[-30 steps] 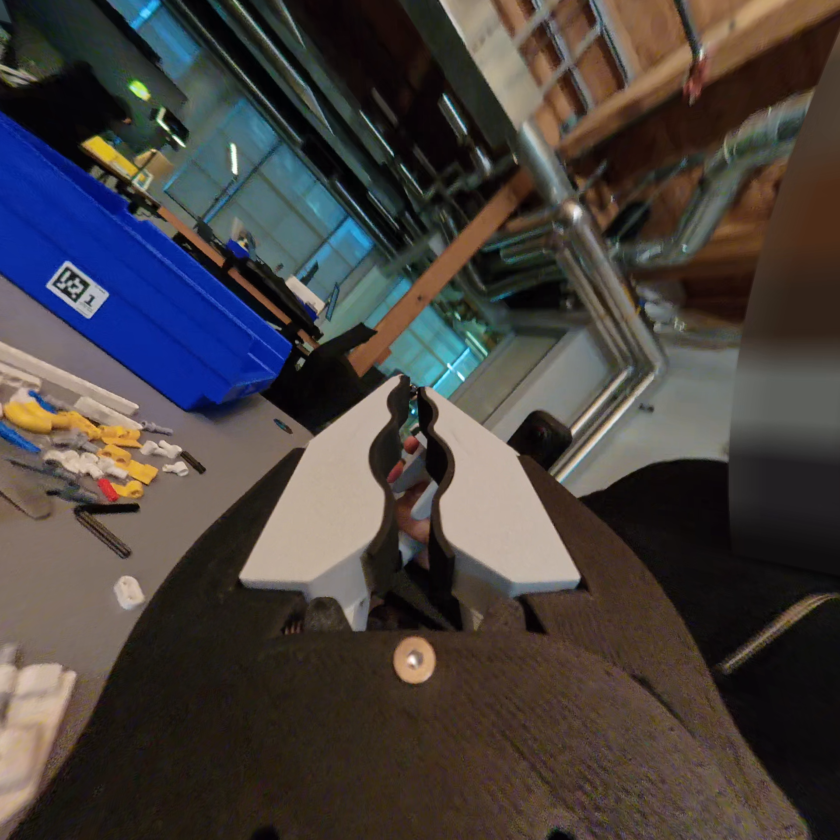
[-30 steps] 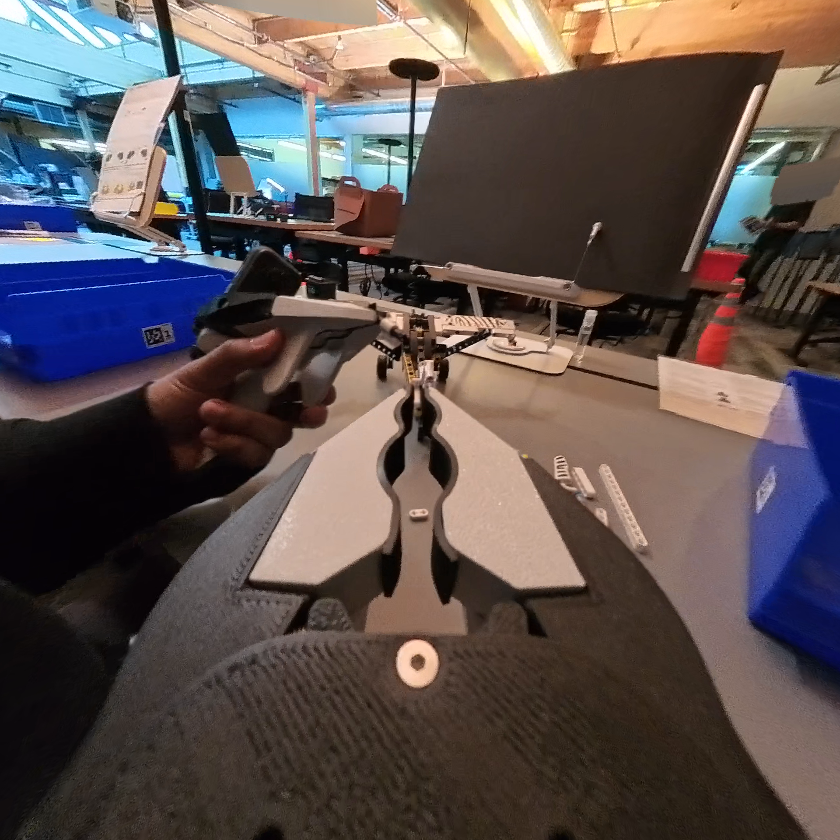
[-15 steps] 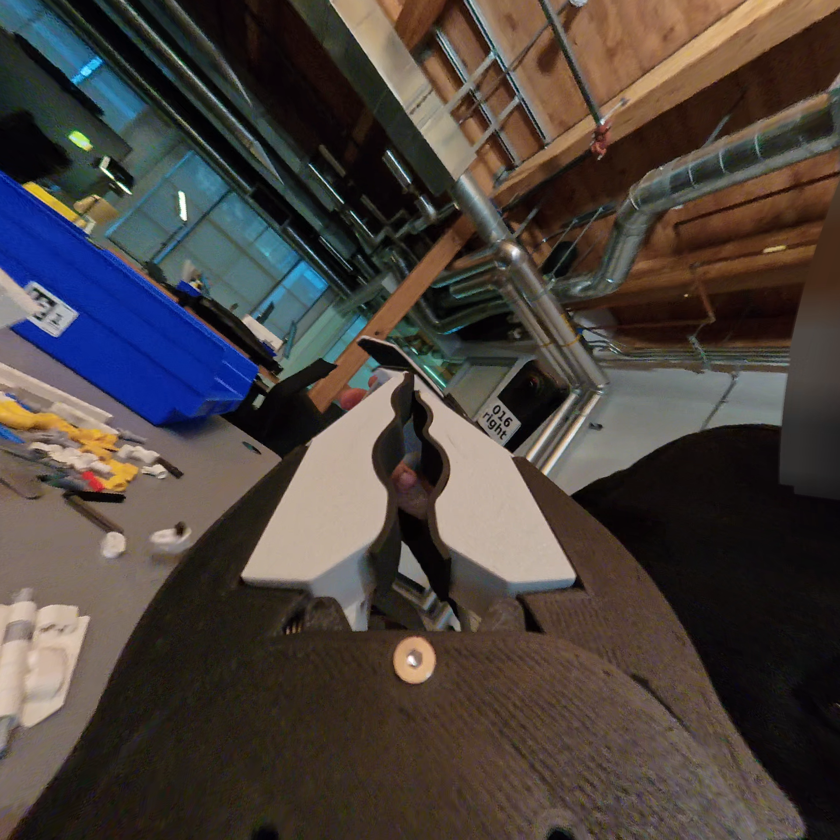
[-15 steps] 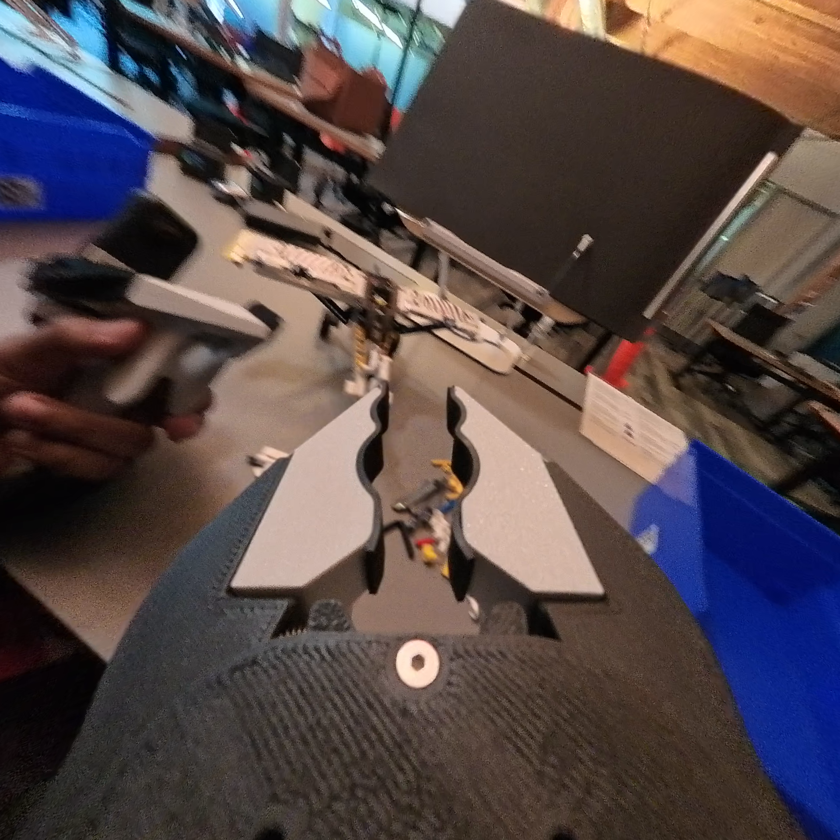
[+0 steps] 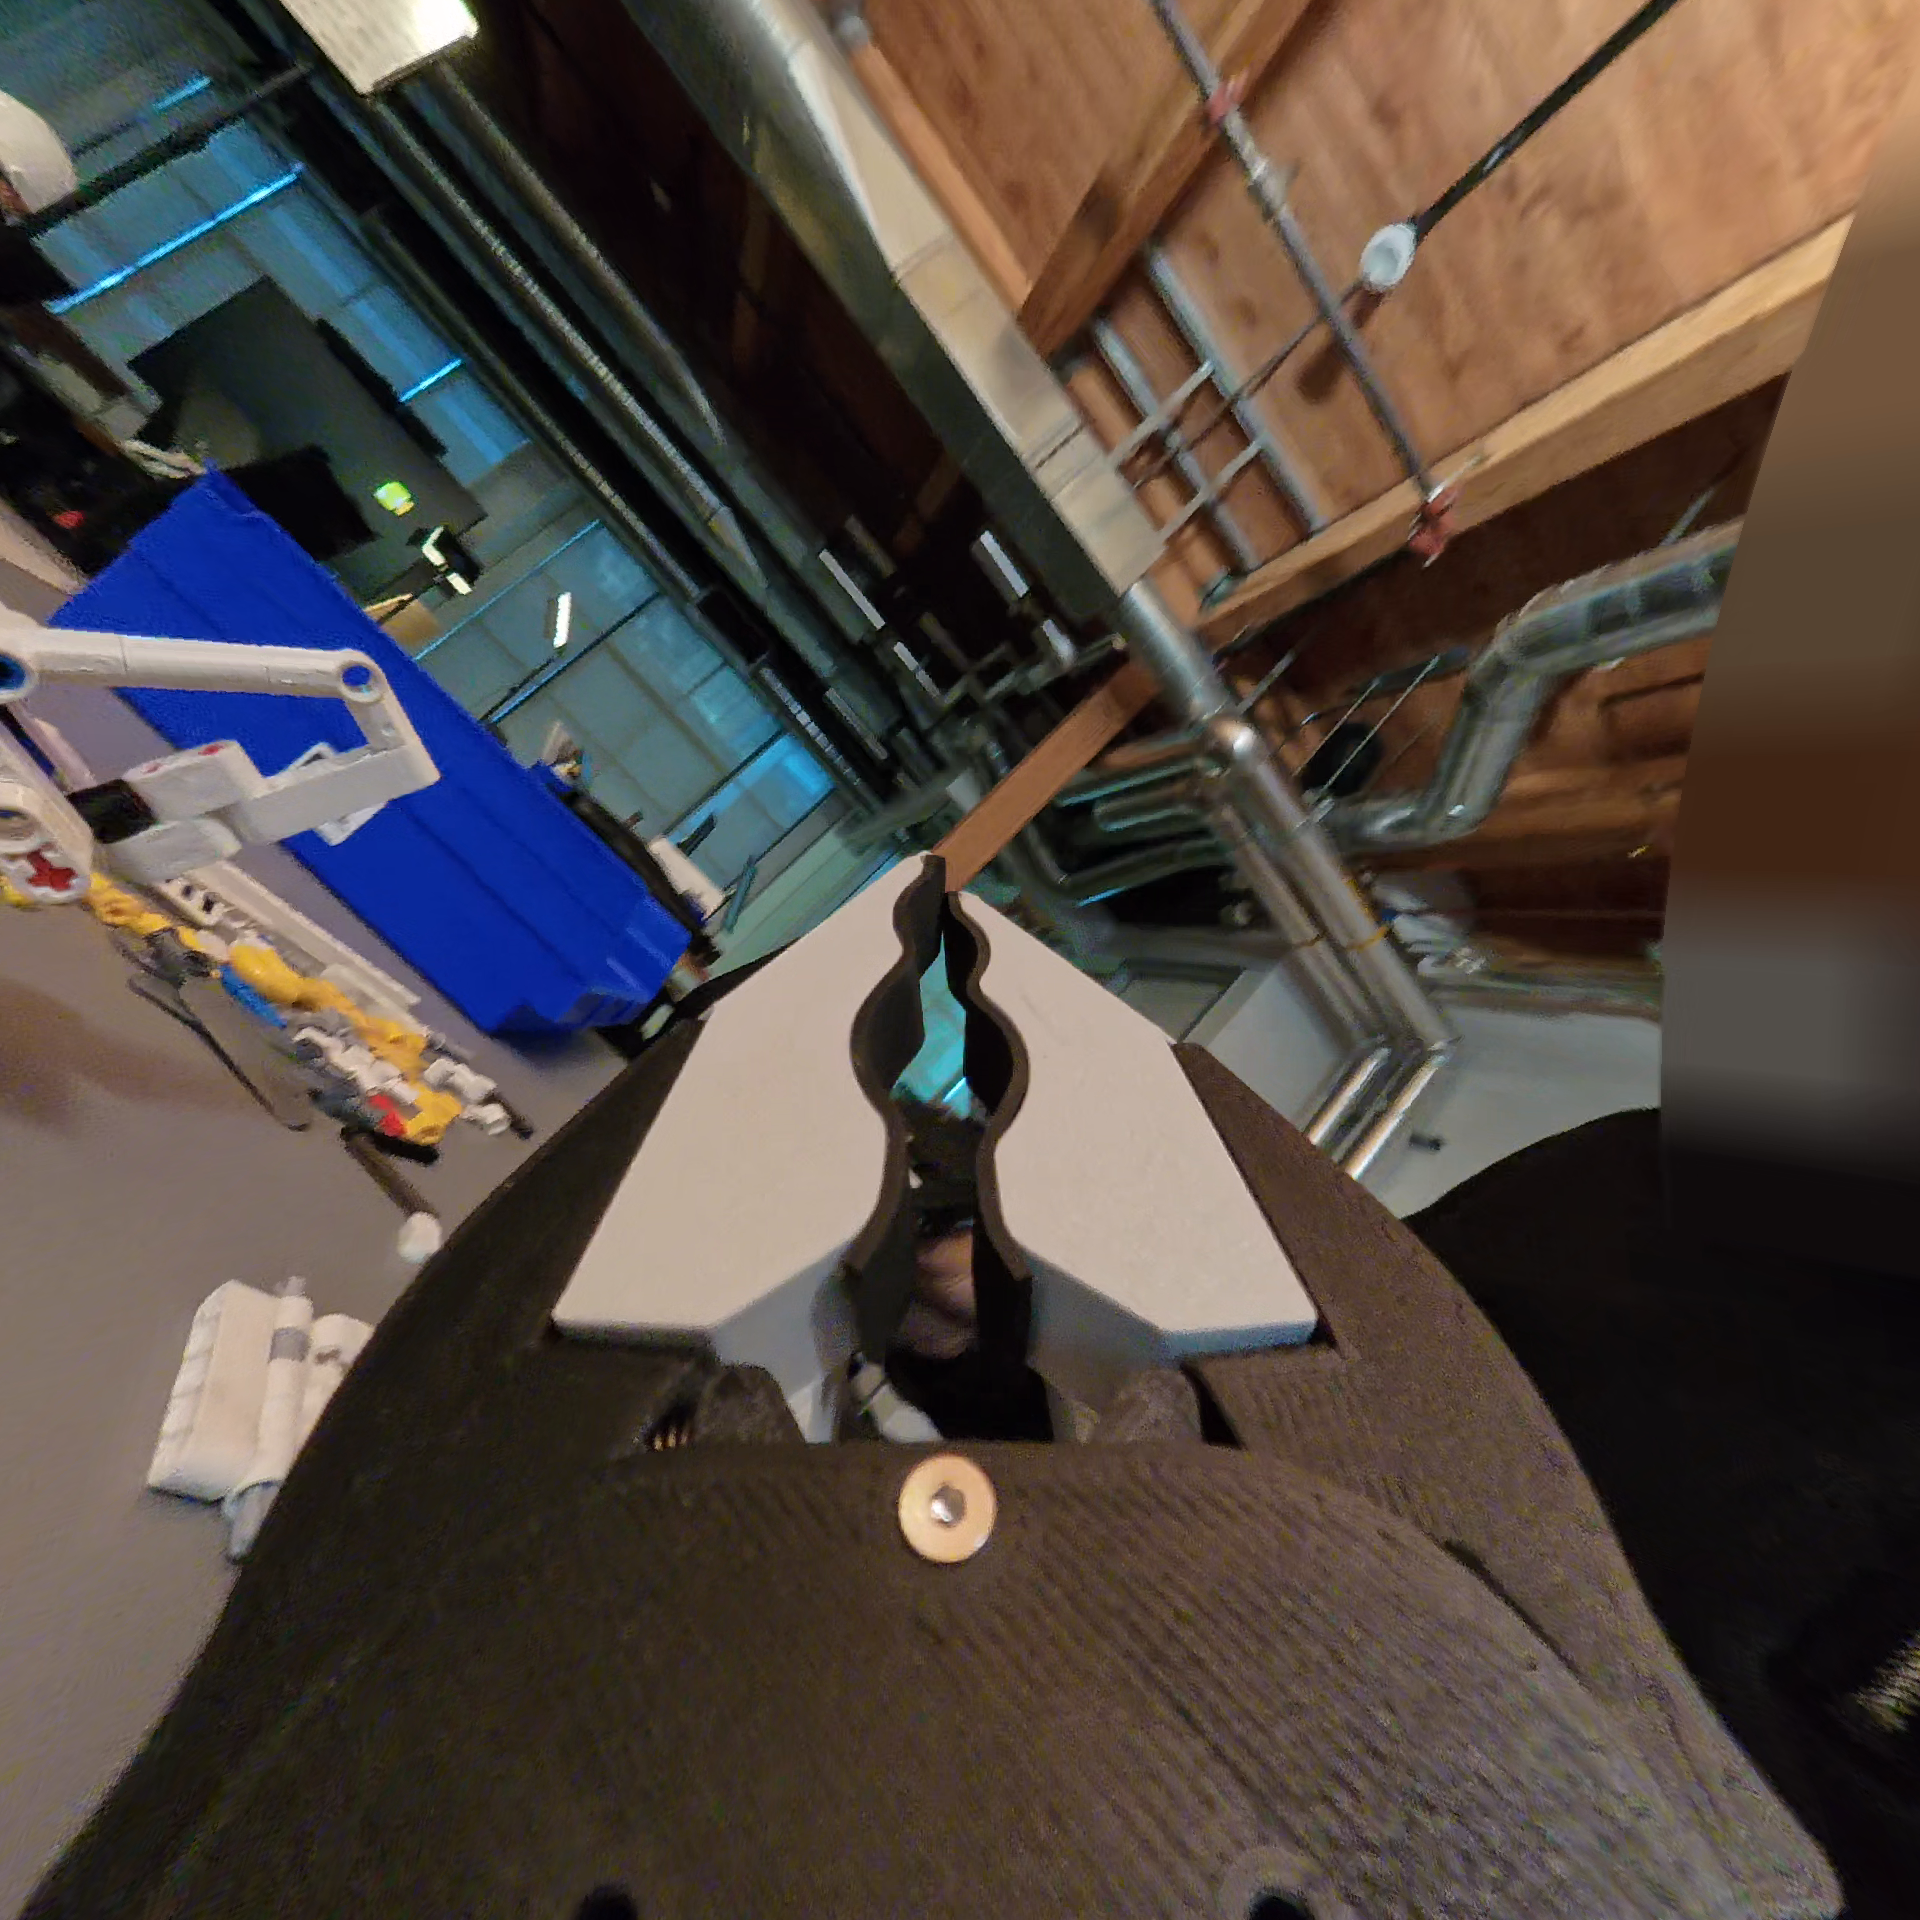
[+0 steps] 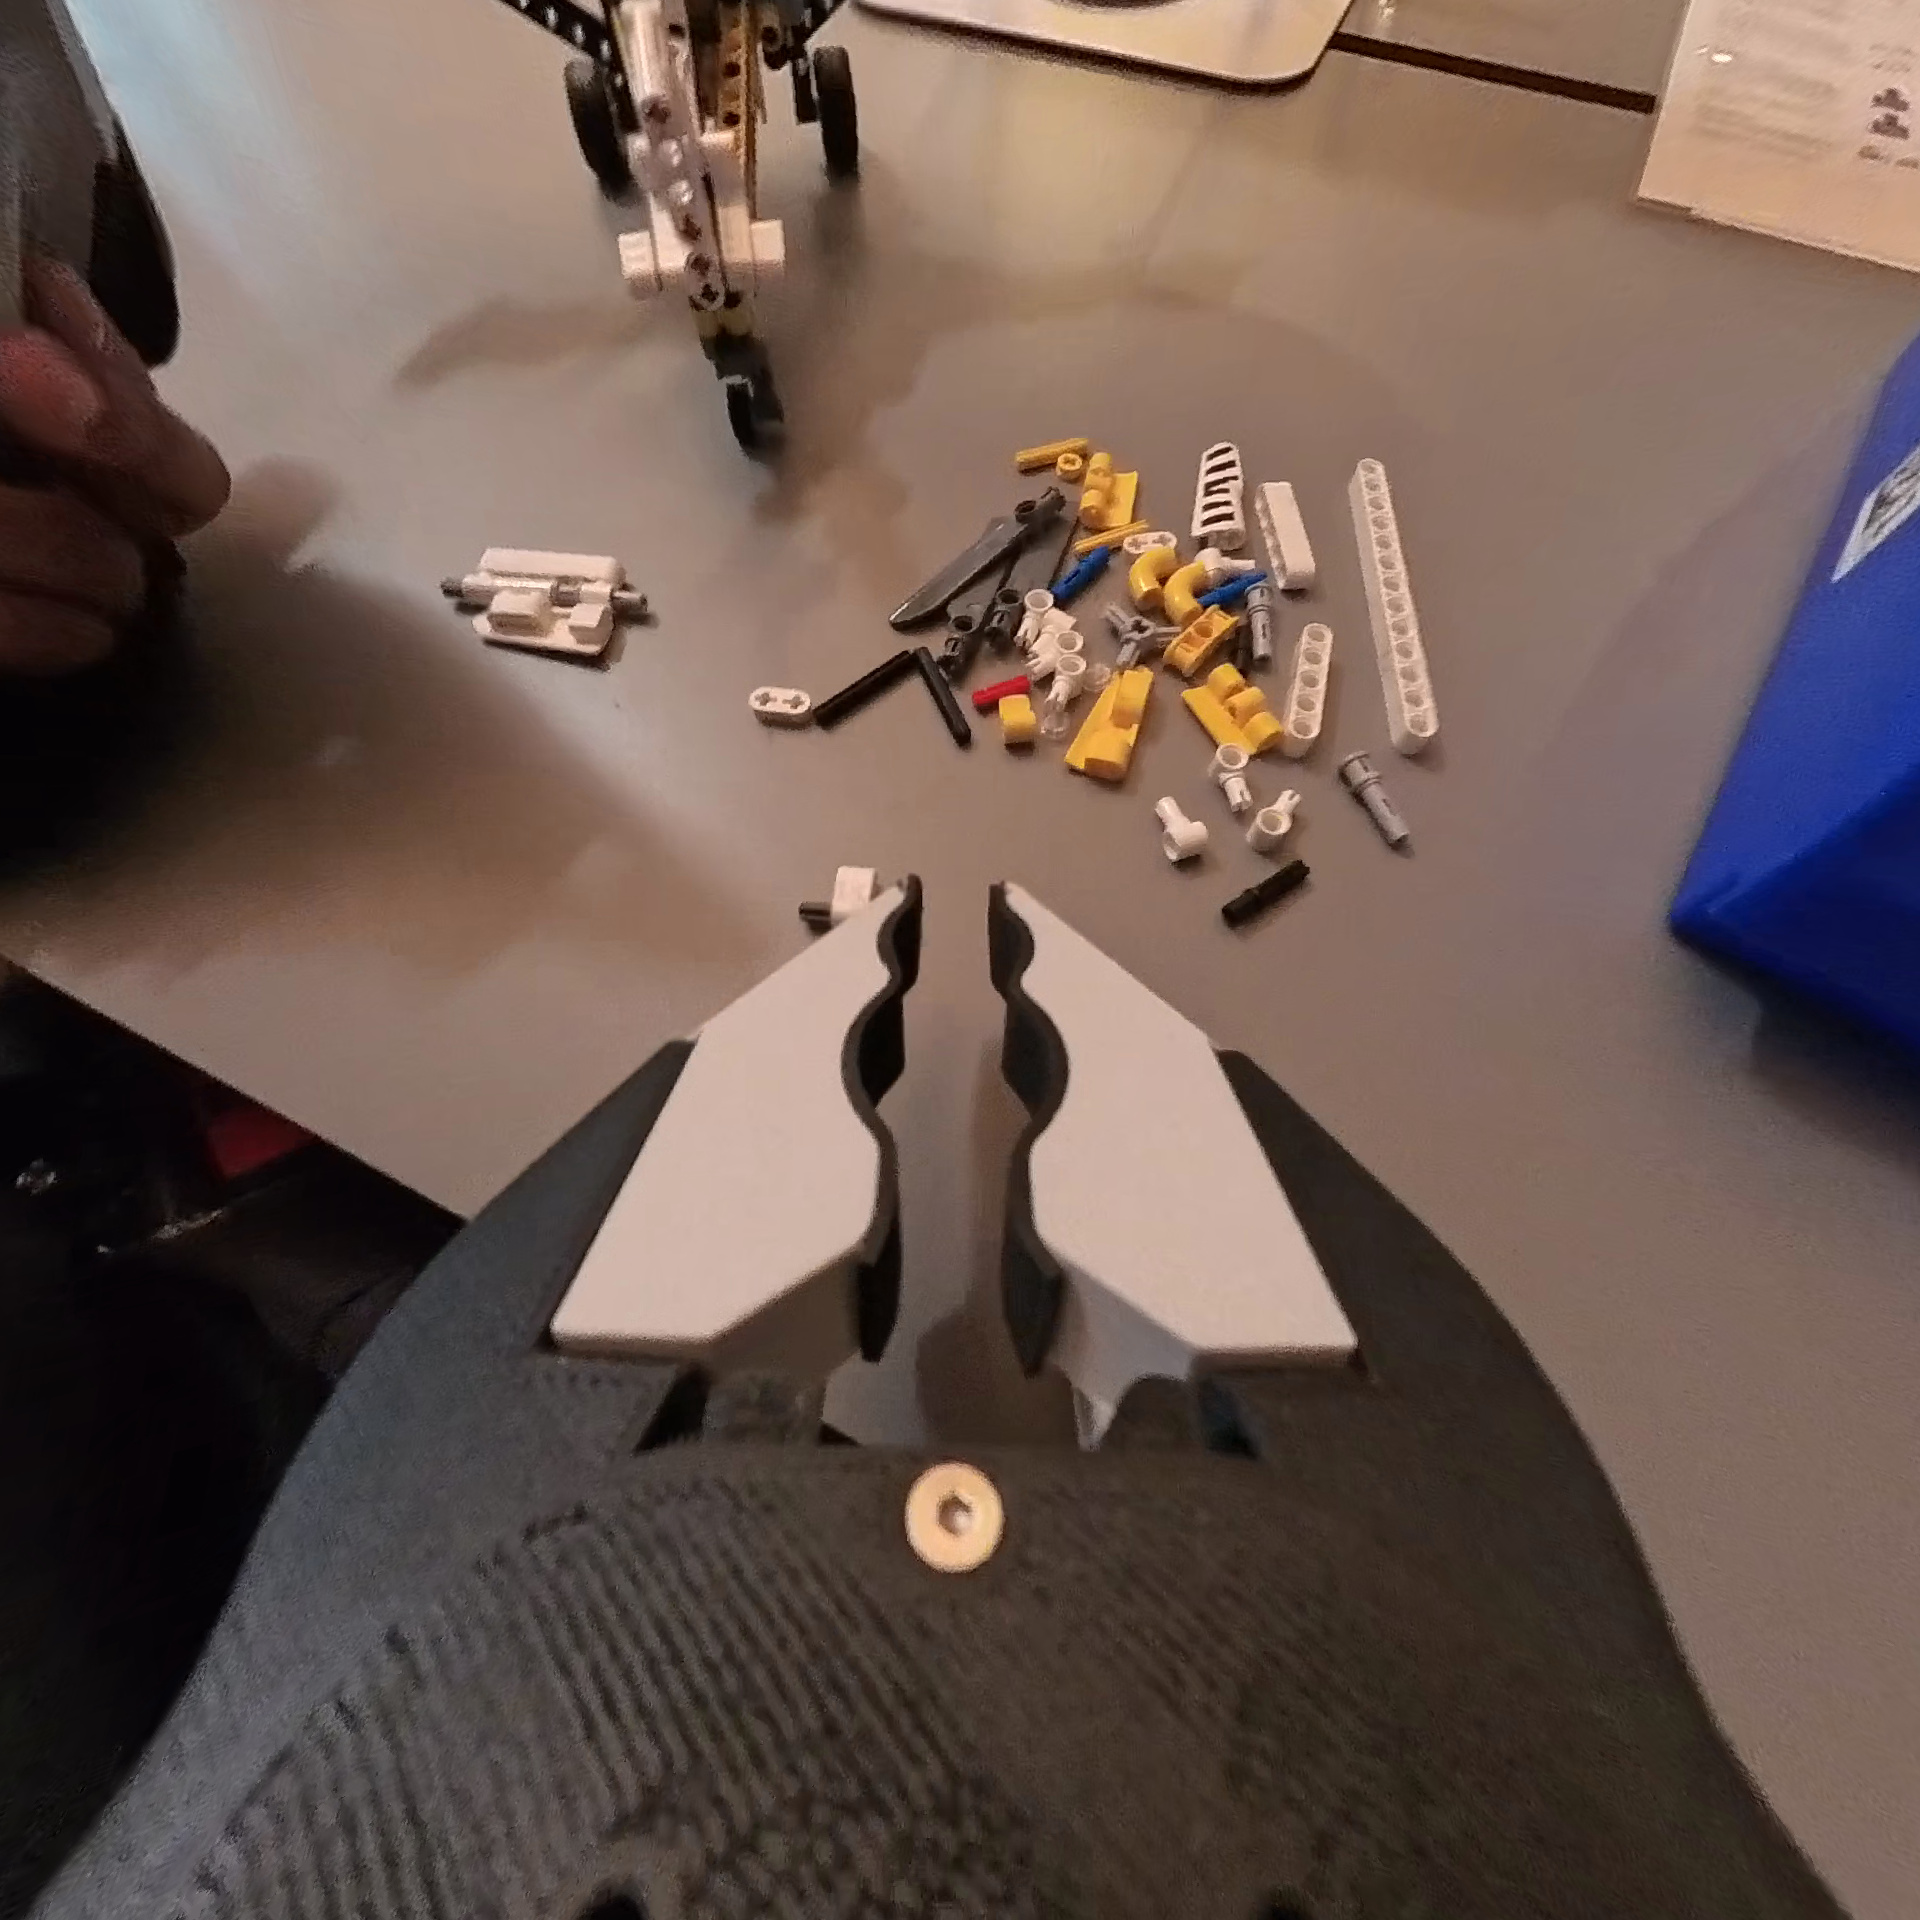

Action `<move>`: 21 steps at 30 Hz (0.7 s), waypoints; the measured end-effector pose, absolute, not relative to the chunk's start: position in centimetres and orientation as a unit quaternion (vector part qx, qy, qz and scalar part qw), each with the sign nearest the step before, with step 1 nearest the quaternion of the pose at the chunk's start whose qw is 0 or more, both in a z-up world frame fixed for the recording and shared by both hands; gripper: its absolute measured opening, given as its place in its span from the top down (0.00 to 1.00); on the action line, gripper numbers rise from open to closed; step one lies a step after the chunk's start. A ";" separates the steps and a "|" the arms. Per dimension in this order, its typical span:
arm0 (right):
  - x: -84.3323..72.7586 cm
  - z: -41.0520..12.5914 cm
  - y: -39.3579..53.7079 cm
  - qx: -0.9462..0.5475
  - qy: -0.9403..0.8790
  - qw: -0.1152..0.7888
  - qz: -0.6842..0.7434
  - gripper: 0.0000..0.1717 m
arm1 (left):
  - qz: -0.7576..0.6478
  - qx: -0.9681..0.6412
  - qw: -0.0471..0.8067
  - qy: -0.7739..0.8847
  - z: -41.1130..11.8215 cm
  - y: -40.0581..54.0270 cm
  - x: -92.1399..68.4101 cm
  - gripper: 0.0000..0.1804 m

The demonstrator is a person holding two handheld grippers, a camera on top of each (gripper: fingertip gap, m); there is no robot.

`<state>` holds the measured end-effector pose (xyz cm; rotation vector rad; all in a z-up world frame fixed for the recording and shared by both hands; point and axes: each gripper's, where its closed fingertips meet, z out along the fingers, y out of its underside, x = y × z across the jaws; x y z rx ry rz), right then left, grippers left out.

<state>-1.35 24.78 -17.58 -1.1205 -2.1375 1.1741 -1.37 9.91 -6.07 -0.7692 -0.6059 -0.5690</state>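
Observation:
My right gripper hovers low over the grey table, tilted down, with its jaws a little apart and nothing between them. A small white piece with a black pin lies just beside its left fingertip. A pile of loose yellow, white, black and grey building pieces lies ahead of it. My left gripper is shut with its tips touching, and it points up toward the ceiling. Nothing shows between its tips.
A wheeled white and yellow toy model stands at the far side, with a white sub-assembly to the left. A person's hand is at the left edge. A blue bin is on the right and a paper sheet at top right. The left wrist view shows a blue bin and loose pieces.
My right gripper went from shut to wide open, then narrowed, and it tipped down from level toward the table near the loose pieces. My left gripper stayed shut while its view swung.

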 end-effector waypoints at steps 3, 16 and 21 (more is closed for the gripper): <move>-0.9 -18.9 24.0 -0.391 -0.797 0.211 0.410 0.88 | -0.296 -0.340 0.845 -0.288 -6.0 9.6 -1.5 1.00; -0.8 -20.2 22.3 -0.347 -0.831 0.159 0.405 0.88 | -0.331 -0.343 0.836 -0.271 -6.0 10.4 -0.7 1.00; 0.1 -19.8 22.0 -0.319 -0.826 0.168 0.433 0.91 | -0.310 -0.350 0.842 -0.267 -5.8 10.3 -0.6 1.00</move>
